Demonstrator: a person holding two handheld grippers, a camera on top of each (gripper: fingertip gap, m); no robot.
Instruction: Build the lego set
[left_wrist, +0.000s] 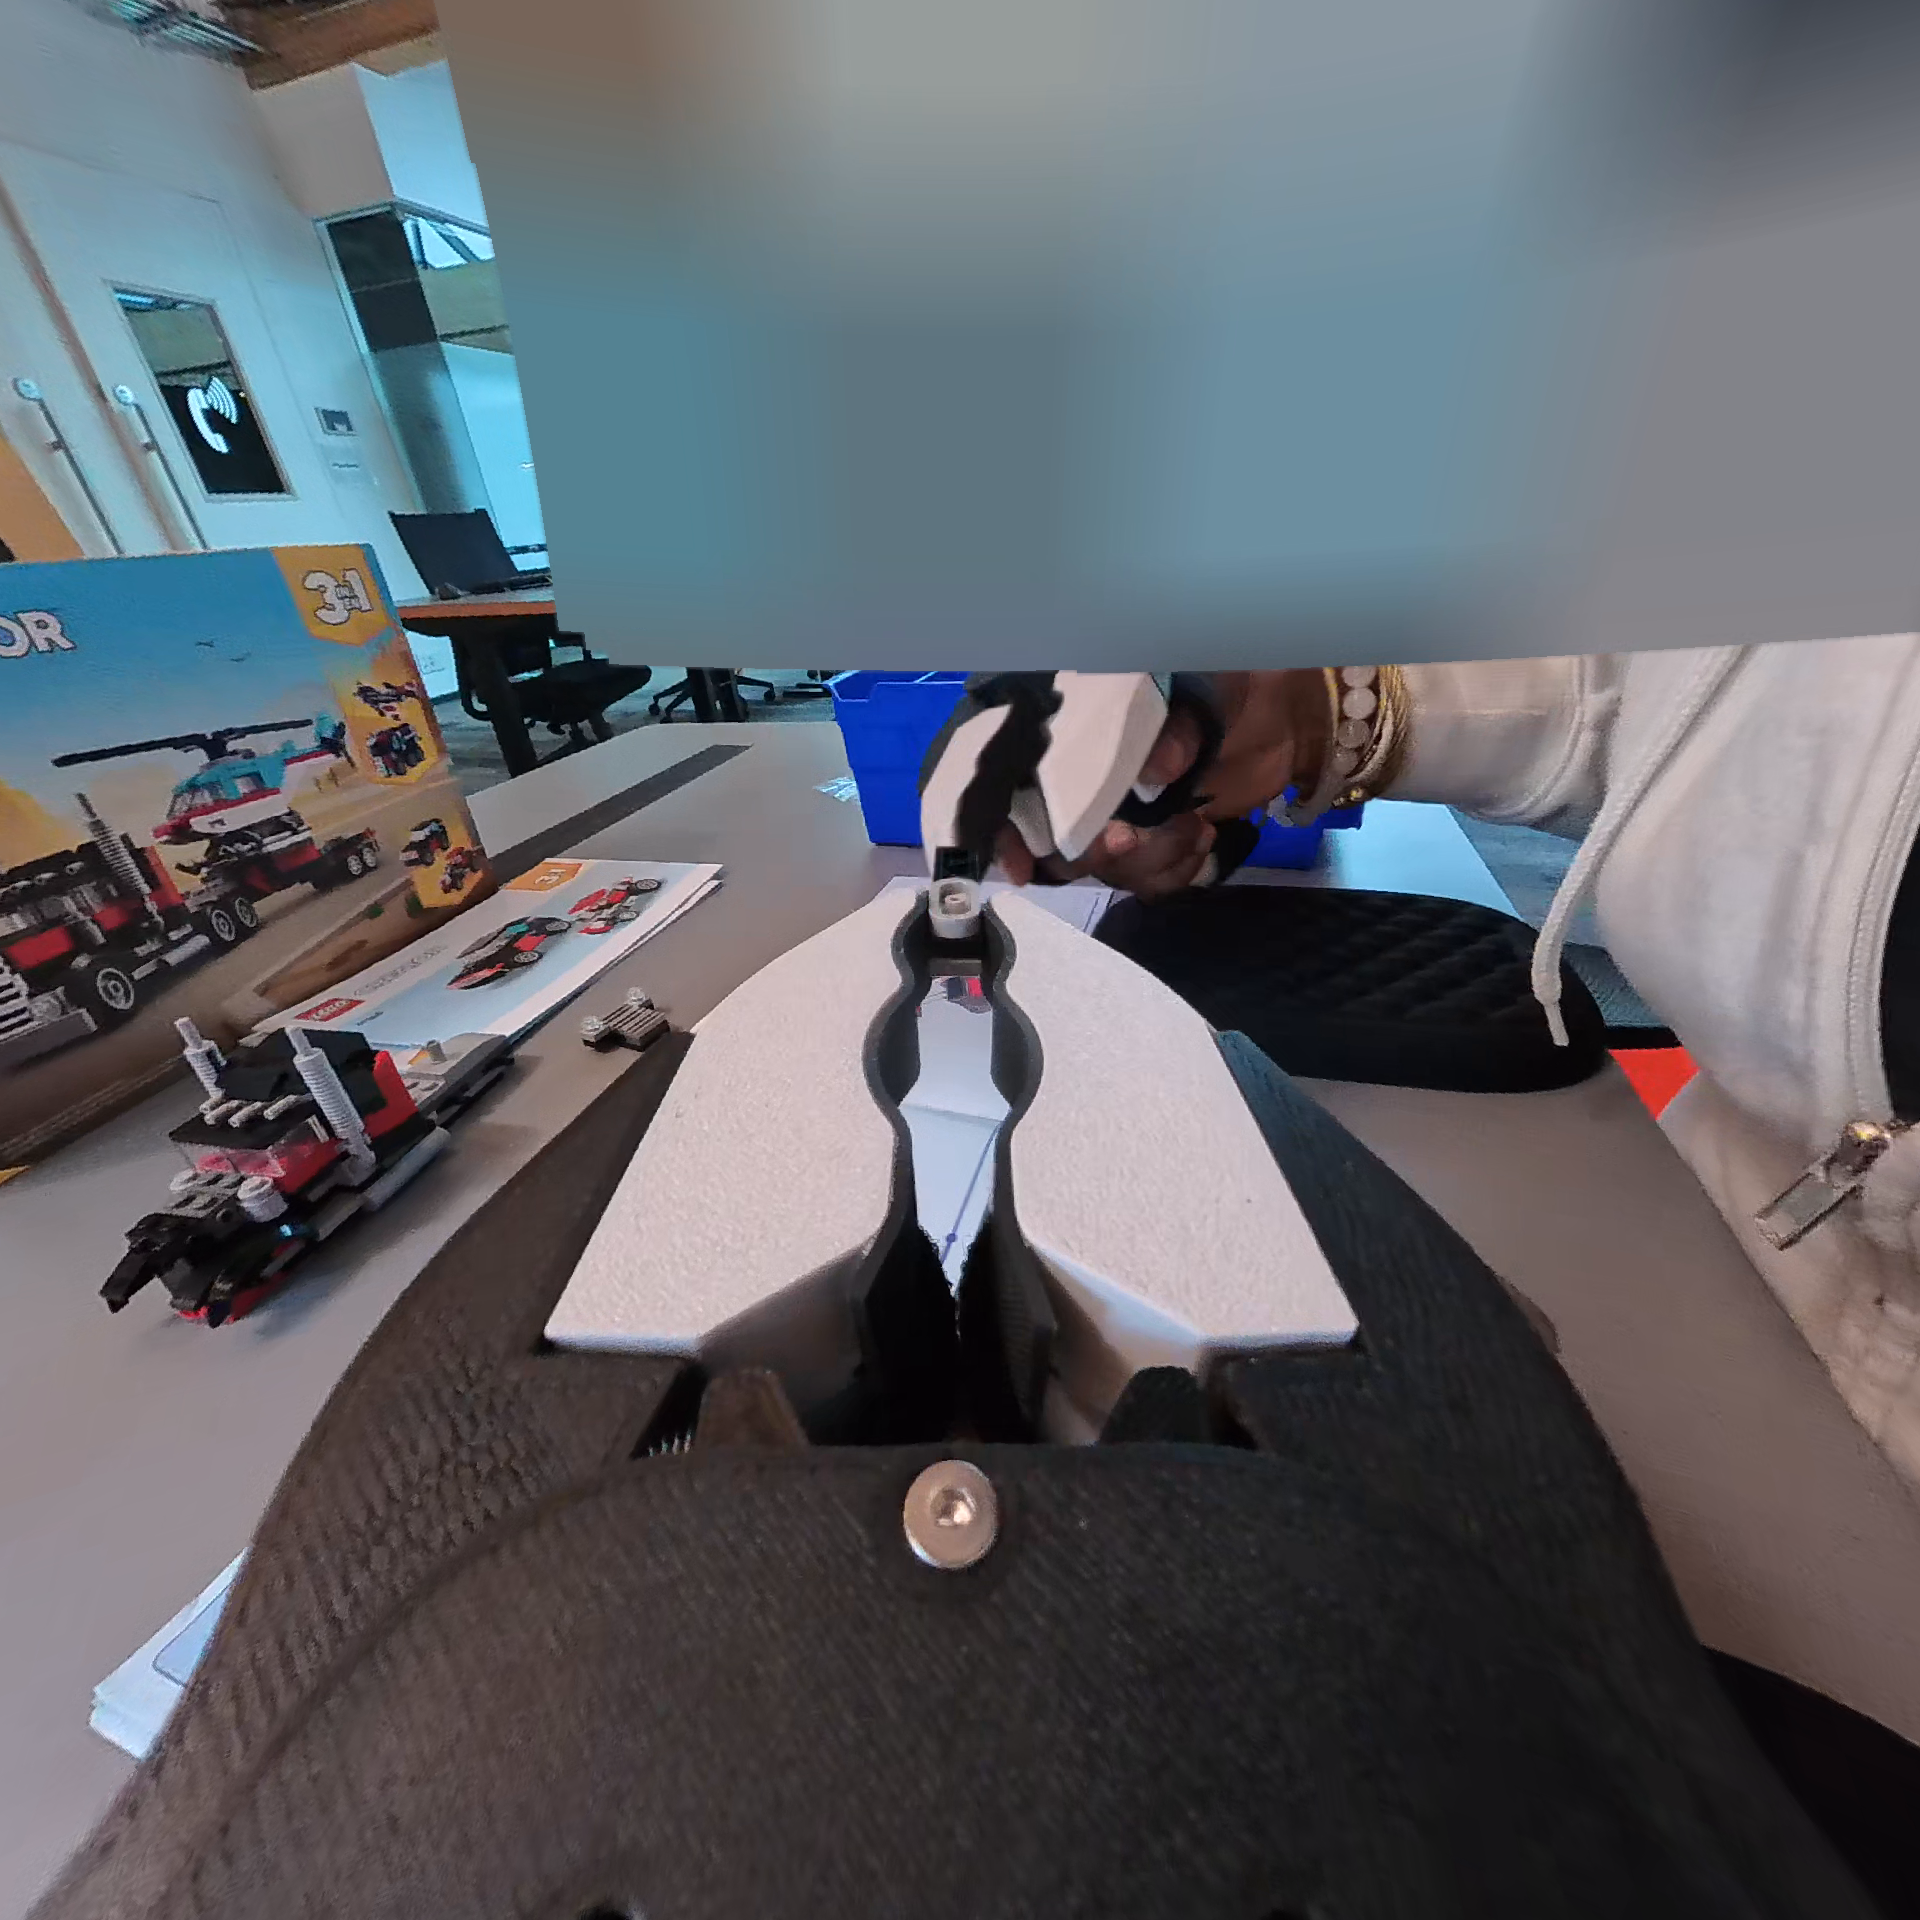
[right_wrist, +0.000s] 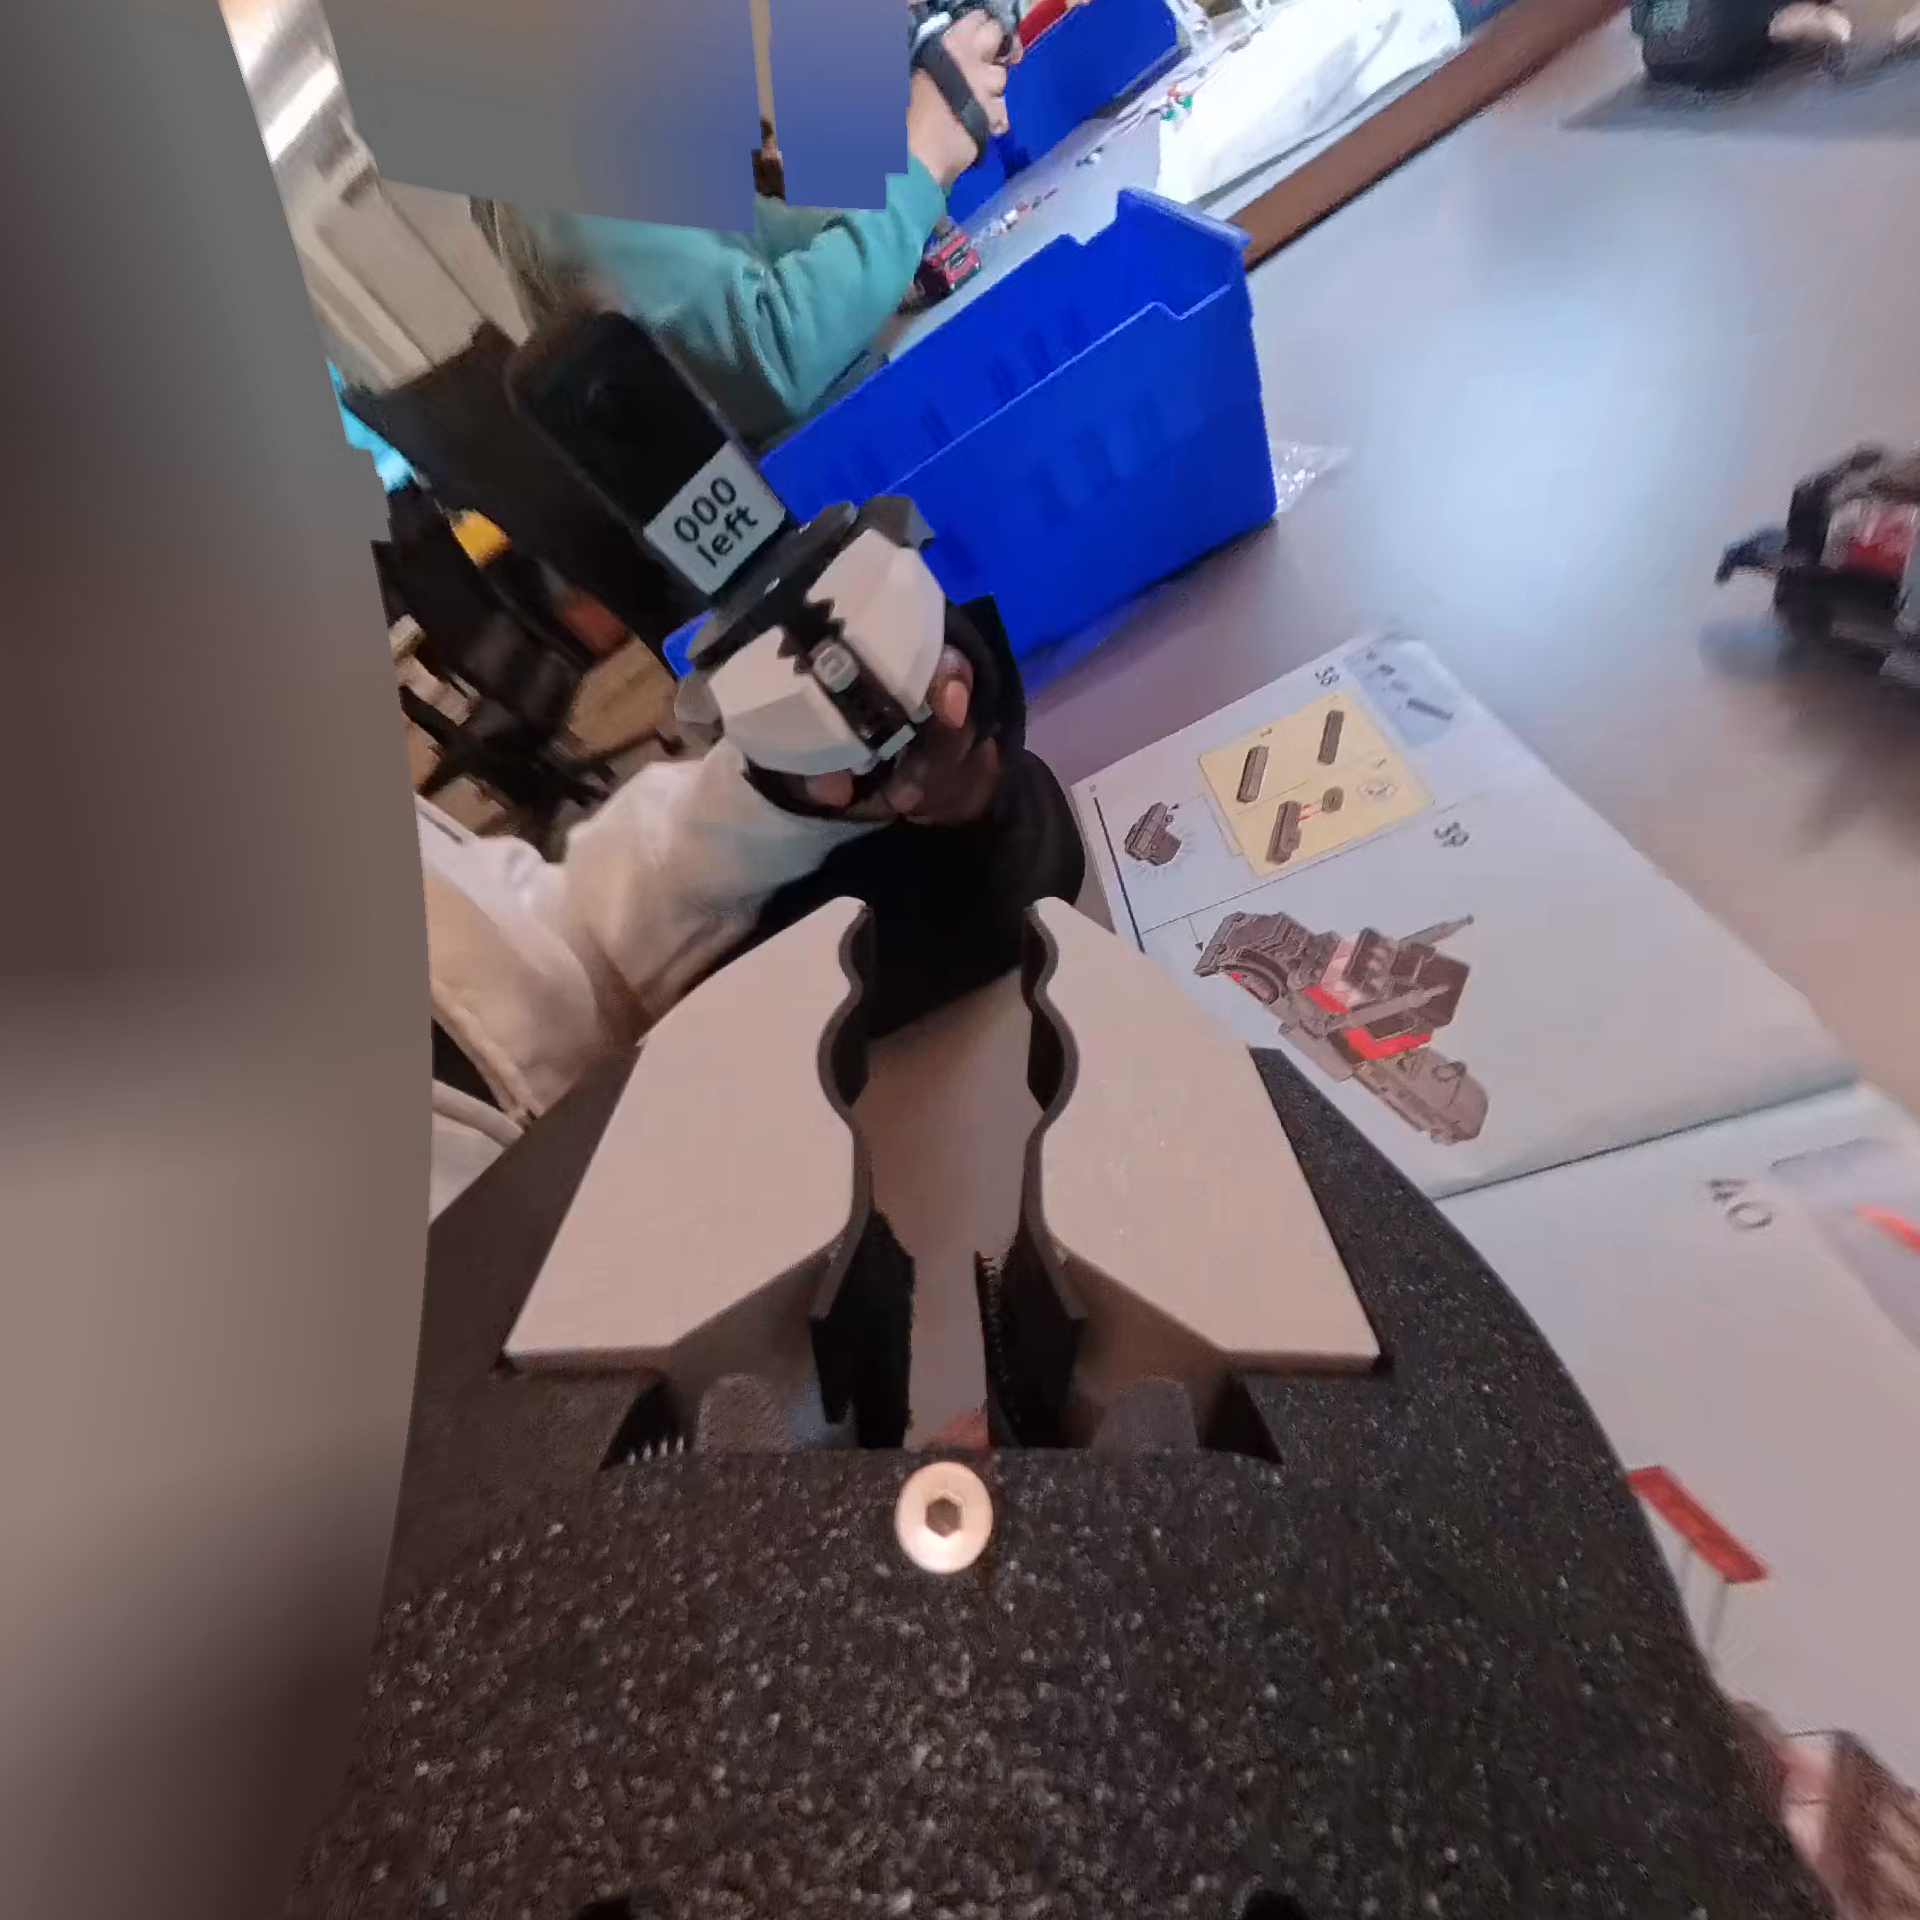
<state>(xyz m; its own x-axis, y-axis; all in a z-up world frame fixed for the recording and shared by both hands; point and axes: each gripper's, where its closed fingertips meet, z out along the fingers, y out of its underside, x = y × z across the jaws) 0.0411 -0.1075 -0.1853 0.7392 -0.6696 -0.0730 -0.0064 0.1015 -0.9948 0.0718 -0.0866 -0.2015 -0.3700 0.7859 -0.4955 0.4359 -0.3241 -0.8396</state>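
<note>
left gripper (left_wrist: 953, 920) jaws pinch a small grey round-holed lego piece (left_wrist: 954, 902); right gripper (right_wrist: 945, 925) jaws spread, empty.

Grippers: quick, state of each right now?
Left gripper: shut on a small grey Lego piece.
Right gripper: open, nothing between its fingers in its own view.

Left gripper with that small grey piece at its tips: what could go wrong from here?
1. The left gripper pinches the small grey piece only at its very fingertips; a slight twist could pop it out.
2. The right gripper holds a dark piece just above it; a misaligned push may knock both loose.
3. A dropped part could land on the instruction booklet or roll off.
</note>
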